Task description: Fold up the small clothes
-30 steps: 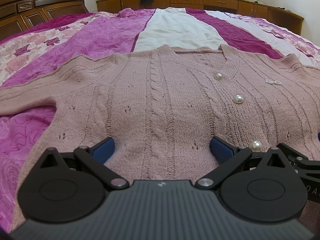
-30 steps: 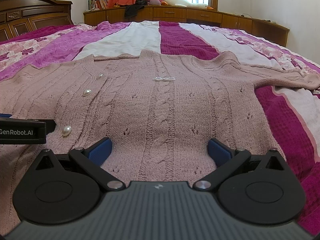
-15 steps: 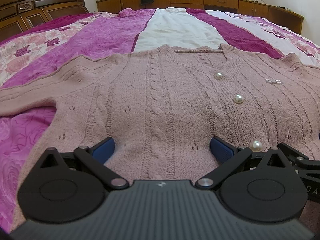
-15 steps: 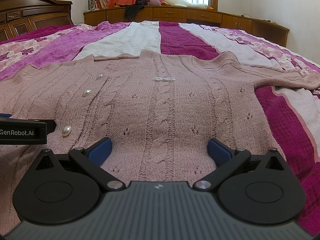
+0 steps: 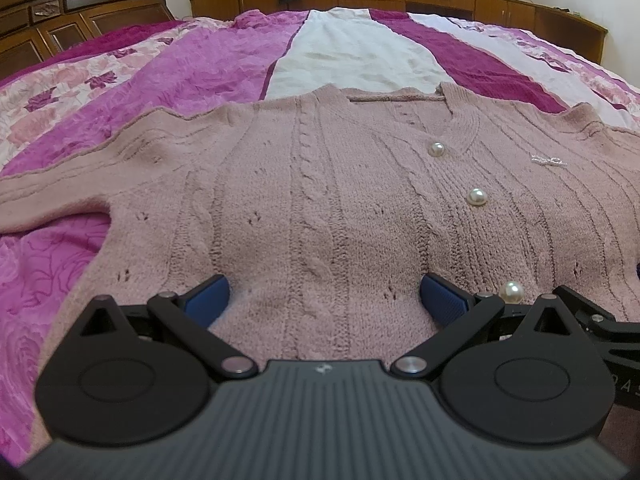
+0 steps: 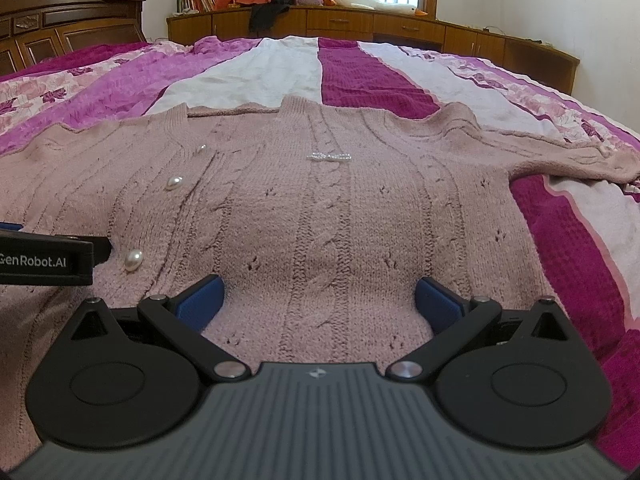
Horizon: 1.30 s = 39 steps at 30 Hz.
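A dusty-pink cable-knit cardigan [image 5: 320,184] [image 6: 332,216] with pearl buttons [image 5: 477,197] lies flat and spread out on the bed, sleeves stretched to both sides. My left gripper [image 5: 325,299] hovers low over its left hem area, open, blue pads wide apart with nothing between them. Over the right hem area my right gripper [image 6: 317,297] is likewise open and holds nothing. Part of the left gripper's body [image 6: 48,262] shows at the left edge of the right wrist view. A small sparkly bow [image 6: 329,156] sits on the cardigan's right chest.
The bed carries a quilt [image 5: 192,76] in magenta, white and floral stripes. A dark wooden headboard [image 5: 80,4] stands at the left. Low wooden cabinets [image 6: 380,26] with books, cloth and a plush toy run along the far wall under a window.
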### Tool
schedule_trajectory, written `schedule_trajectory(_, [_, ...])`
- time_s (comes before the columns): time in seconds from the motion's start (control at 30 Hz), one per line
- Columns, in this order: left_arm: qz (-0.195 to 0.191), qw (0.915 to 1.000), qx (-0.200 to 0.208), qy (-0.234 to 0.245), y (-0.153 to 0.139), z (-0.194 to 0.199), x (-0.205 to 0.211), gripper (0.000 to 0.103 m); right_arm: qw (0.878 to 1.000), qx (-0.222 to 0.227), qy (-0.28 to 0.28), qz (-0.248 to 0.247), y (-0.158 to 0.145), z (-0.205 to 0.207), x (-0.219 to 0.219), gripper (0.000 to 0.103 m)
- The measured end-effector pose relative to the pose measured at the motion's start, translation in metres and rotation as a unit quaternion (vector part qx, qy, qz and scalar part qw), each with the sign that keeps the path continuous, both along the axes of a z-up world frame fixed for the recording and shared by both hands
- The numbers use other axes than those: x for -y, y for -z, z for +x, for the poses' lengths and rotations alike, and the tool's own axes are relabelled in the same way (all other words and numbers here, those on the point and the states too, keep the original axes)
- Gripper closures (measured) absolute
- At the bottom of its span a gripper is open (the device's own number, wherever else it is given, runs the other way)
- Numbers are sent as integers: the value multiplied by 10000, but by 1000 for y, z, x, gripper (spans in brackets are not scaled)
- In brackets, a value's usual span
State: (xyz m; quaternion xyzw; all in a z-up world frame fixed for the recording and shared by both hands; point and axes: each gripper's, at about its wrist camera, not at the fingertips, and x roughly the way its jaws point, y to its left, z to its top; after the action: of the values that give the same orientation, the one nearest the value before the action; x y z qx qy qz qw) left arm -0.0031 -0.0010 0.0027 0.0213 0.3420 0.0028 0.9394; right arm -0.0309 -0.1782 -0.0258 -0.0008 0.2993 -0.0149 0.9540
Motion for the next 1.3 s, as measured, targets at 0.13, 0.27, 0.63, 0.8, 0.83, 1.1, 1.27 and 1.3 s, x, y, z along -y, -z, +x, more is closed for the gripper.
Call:
schedule_trajectory(0.13, [26, 10000, -26, 22, 1, 2, 0, 0, 10000, -62, -5, 6, -1, 2, 0, 0])
schedule_trajectory(0.27, [32, 10000, -76, 30, 1, 3, 0, 0, 9999, -111, -16, -12, -1, 5, 0, 0])
schedule_trajectory(0.63, [171, 9995, -218, 151, -2, 8, 4, 0, 9993, -255, -153, 228, -7, 8, 9, 0])
schedule_trajectory(0.8, [144, 9990, -382, 166, -12, 12, 5, 0, 9973, -334, -330, 561, -17, 6, 20, 0])
schedule_trajectory(0.83, [116, 9991, -378, 158, -13, 12, 5, 0, 9967, -339, -384, 637, -21, 5, 22, 0])
schedule_trajectory(1.1, [-53, 9989, -436, 188, -28, 11, 7, 0, 9920, -92, -588, 1116, -53, -1, 52, 0])
schedule_trajectory(1.27, [-158, 9989, -358, 248, -41, 11, 9, 0, 9907, 30, -452, 1287, -72, 6, 86, 0])
schedule_trajectory(1.3, [-169, 9990, -353, 235, -43, 12, 9, 0, 9908, 39, -390, 1299, -74, 8, 93, 0])
